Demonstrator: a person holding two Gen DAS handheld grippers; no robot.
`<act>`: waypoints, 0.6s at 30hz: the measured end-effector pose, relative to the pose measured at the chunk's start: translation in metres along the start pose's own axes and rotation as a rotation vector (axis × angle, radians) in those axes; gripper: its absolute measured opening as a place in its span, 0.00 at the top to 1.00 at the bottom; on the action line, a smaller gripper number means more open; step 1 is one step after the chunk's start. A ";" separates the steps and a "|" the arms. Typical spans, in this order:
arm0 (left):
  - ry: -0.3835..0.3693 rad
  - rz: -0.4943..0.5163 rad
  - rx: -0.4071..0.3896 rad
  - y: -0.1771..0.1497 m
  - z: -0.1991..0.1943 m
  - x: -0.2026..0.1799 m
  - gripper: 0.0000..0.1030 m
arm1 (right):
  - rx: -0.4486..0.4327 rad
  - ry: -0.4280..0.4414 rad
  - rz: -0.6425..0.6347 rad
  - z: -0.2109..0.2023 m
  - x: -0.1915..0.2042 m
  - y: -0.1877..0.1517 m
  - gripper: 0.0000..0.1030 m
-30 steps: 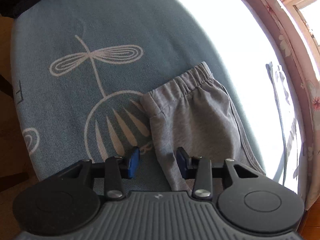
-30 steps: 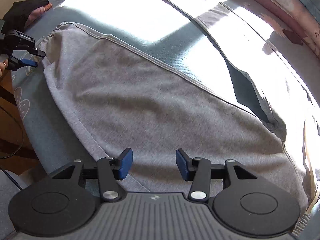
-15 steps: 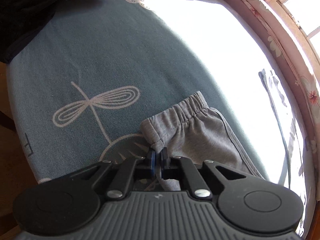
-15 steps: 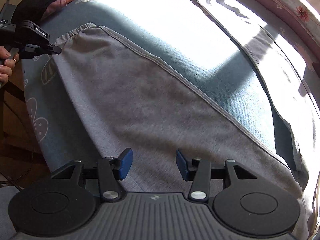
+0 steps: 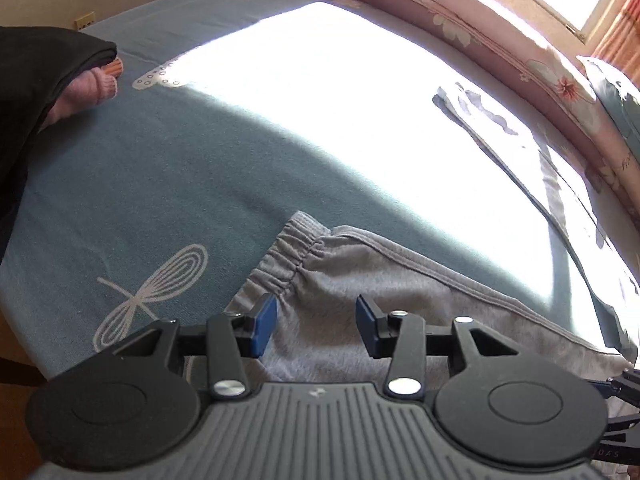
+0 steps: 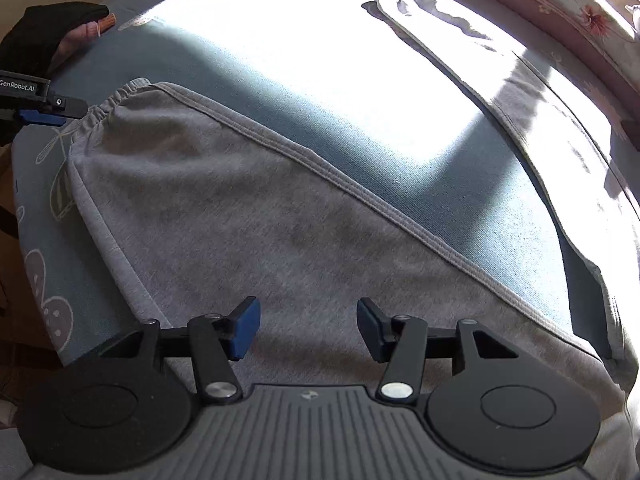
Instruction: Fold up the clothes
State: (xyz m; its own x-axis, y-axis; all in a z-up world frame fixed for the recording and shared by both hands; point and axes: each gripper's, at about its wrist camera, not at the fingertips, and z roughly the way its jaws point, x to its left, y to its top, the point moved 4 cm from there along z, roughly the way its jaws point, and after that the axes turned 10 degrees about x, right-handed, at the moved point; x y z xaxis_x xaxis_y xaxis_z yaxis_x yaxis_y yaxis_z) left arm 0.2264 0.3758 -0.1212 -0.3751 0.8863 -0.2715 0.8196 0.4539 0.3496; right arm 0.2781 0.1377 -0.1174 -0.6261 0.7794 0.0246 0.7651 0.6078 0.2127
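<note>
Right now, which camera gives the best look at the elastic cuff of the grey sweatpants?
The left wrist view: the gathered elastic cuff lies close ahead of the open left gripper, its ribbing and seam sharp. The right wrist view shows the same cuff only small and far off at the left edge, beside the left gripper's fingertips.

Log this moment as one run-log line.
task: fold clothes | left gripper: just opened, empty, above cuff | right gripper: opening, empty, above grey trousers | trousers: flat on bed
</note>
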 end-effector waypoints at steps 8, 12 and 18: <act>0.064 0.041 0.035 0.019 0.044 0.014 0.62 | -0.023 0.017 0.216 0.039 0.000 0.016 0.23; 0.048 0.094 0.044 0.016 0.025 0.020 0.65 | -0.042 0.006 0.254 0.046 0.010 0.018 0.06; -0.023 0.173 0.011 0.044 -0.006 -0.010 0.59 | -0.039 -0.007 0.315 0.048 0.016 0.023 0.00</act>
State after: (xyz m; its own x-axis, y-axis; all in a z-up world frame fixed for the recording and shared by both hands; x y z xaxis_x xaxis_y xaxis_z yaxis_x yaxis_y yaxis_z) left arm 0.2635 0.3877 -0.0977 -0.2184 0.9486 -0.2290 0.8756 0.2941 0.3833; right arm 0.2935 0.1713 -0.1586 -0.3583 0.9294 0.0883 0.9146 0.3304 0.2333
